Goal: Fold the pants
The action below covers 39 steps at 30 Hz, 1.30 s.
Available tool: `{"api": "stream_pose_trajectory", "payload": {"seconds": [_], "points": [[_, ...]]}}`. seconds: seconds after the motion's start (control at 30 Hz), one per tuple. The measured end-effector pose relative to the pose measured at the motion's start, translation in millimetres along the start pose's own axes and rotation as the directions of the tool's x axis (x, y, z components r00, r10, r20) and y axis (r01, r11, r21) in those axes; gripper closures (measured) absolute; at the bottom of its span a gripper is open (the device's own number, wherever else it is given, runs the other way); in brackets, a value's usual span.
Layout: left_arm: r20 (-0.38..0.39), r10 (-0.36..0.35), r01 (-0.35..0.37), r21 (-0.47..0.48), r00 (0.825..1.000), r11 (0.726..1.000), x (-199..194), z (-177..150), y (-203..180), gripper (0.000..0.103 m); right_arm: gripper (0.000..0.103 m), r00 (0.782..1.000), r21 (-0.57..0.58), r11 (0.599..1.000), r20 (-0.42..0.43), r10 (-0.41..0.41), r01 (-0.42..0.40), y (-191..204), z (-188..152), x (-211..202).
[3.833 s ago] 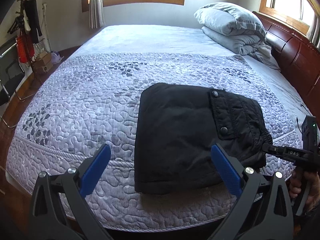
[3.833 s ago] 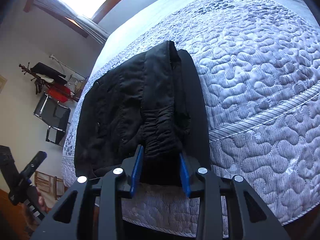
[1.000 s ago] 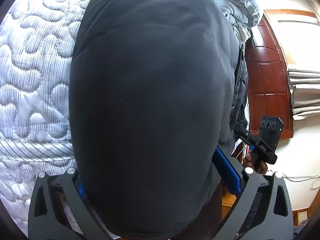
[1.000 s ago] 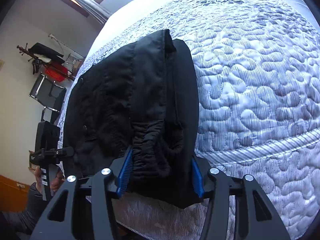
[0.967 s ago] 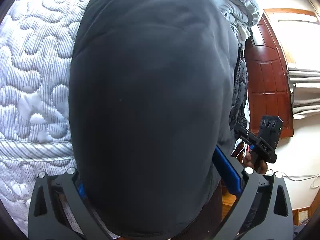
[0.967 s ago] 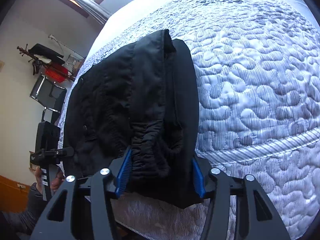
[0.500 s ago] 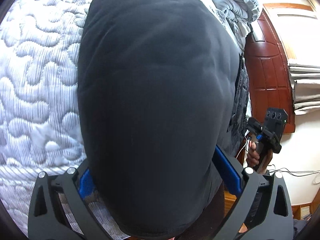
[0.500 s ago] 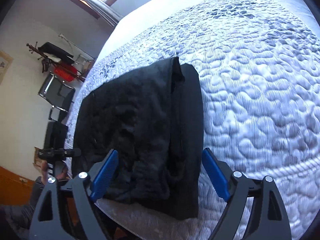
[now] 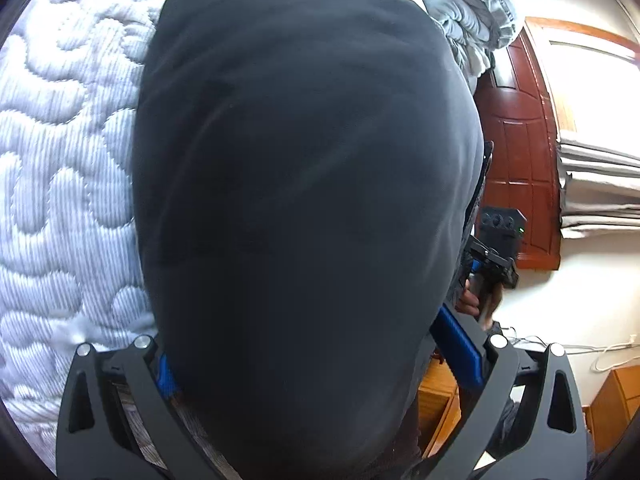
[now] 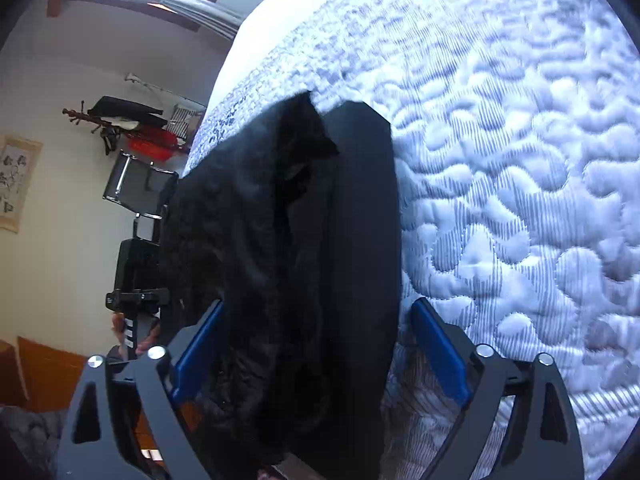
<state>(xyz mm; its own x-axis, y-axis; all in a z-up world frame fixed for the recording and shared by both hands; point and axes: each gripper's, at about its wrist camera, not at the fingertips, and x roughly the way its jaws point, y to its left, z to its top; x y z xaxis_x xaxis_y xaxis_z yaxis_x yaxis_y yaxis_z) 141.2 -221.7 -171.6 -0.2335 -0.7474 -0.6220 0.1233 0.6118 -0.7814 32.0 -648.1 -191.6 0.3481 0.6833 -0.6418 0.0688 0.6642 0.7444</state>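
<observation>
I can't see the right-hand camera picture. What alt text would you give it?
Folded black pants lie at the edge of a bed under a pale blue quilted bedspread, between the wide-open blue-padded right tongs. At left, a hand holds the left tongs near a white wall, with a black chair behind.

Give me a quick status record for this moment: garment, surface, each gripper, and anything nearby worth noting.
garment: black pants, folded into a compact bundle
surface: bed with quilted bedspread; bundle lies at its near edge
left gripper: wide open, the bundle between its blue fingers, filling most of that view
right gripper: wide open, blue fingers either side of the bundle's end
contact: cannot tell whether any finger touches the fabric
nearby: grey folded bedding by the wooden headboard
</observation>
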Motion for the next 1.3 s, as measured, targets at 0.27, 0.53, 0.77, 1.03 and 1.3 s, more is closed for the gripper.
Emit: {"api": "stream_pose_trajectory", "payload": {"seconds": [0.27, 0.53, 0.77, 1.03, 1.3], "points": [[-0.011, 0.001, -0.001, 0.003, 1.000, 1.000, 5, 3, 3, 0.003, 0.004, 0.996, -0.026, 0.997, -0.052, 0.070, -0.071, -9, 9, 5], [0.052, 0.002, -0.003, 0.017, 0.999, 1.000, 3, -4, -6, 0.003, 0.004, 0.995, -0.069, 0.995, -0.077, 0.060, -0.065, 2, 10, 16], [0.075, -0.048, 0.049, -0.008, 0.996, 0.999, -3, -7, -3, 0.004, 0.005, 0.993, -0.066, 0.993, -0.069, 0.092, -0.097, 7, 12, 25], [0.095, 0.006, -0.005, -0.012, 0.995, 1.000, -1, -7, -3, 0.016, 0.025, 0.996, -0.084, 0.993, -0.038, 0.076, -0.079, 10, 9, 20], [0.116, -0.007, 0.004, 0.029, 0.993, 1.000, -8, -6, -11, 0.046, 0.056, 0.994, -0.119, 0.988, 0.016, 0.106, -0.103, 25, 3, 10]]}}
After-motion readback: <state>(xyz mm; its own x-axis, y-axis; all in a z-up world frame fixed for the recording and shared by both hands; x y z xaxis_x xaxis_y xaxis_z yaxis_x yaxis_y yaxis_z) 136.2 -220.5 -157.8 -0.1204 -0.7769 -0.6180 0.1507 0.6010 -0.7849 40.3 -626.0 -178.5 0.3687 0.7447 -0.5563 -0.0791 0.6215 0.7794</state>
